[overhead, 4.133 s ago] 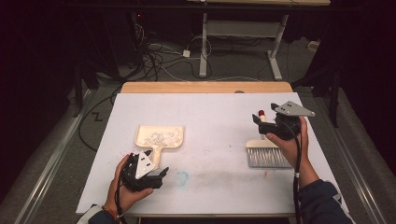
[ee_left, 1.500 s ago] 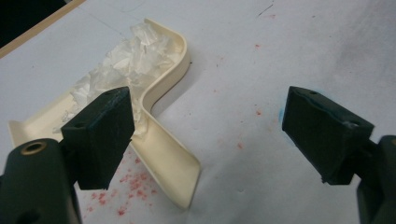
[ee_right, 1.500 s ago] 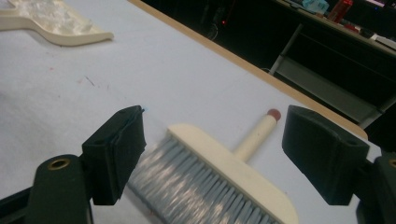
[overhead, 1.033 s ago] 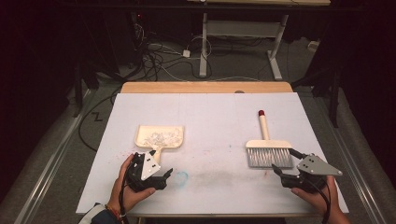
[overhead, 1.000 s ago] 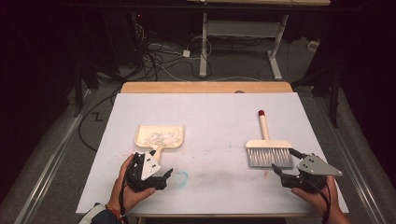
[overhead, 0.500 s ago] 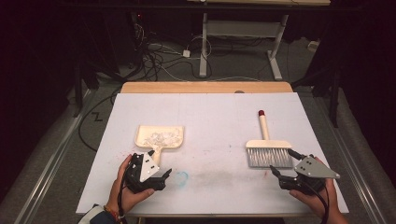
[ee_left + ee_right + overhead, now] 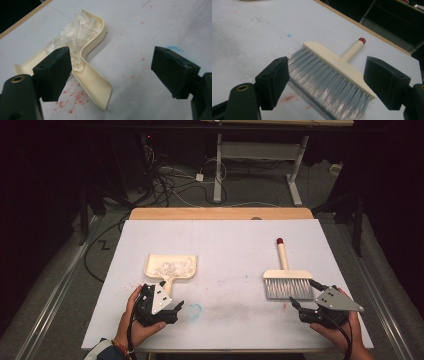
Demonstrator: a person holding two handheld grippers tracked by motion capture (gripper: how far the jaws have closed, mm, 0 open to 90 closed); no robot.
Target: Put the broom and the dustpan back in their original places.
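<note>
From above, the dustpan (image 7: 171, 267) lay on the left half of the white-covered counter (image 7: 225, 235), its stub handle pointing toward the person; the left gripper (image 7: 172, 309) sat just behind that handle, held low over the counter. The brush (image 7: 287, 281) lay on the right half, well apart from the dustpan, bristles toward the person and its red-tipped handle pointing away; the right gripper (image 7: 301, 301) rested just beside the bristles' near right corner.

The left gripper view gave what the high view could not — the pan was heaped with crumpled white scraps (image 7: 72, 37), and red specks (image 7: 76, 96) dotted the sheet beside the handle; the left gripper (image 7: 112, 67) had its fingers (image 7: 53, 72) spread wide and empty, the dustpan (image 7: 93, 77) handle lying between them, nearer the left one, though whether it touched could not be told.

The right gripper view showed the grey bristles (image 7: 329, 82) close up, fanned from a cream head; the right gripper (image 7: 334, 82) likewise had its fingers (image 7: 274, 82) wide apart, holding nothing, the brush (image 7: 337, 62) lying across the gap; a red smear (image 7: 287, 98) marked the sheet near the left finger.
</note>
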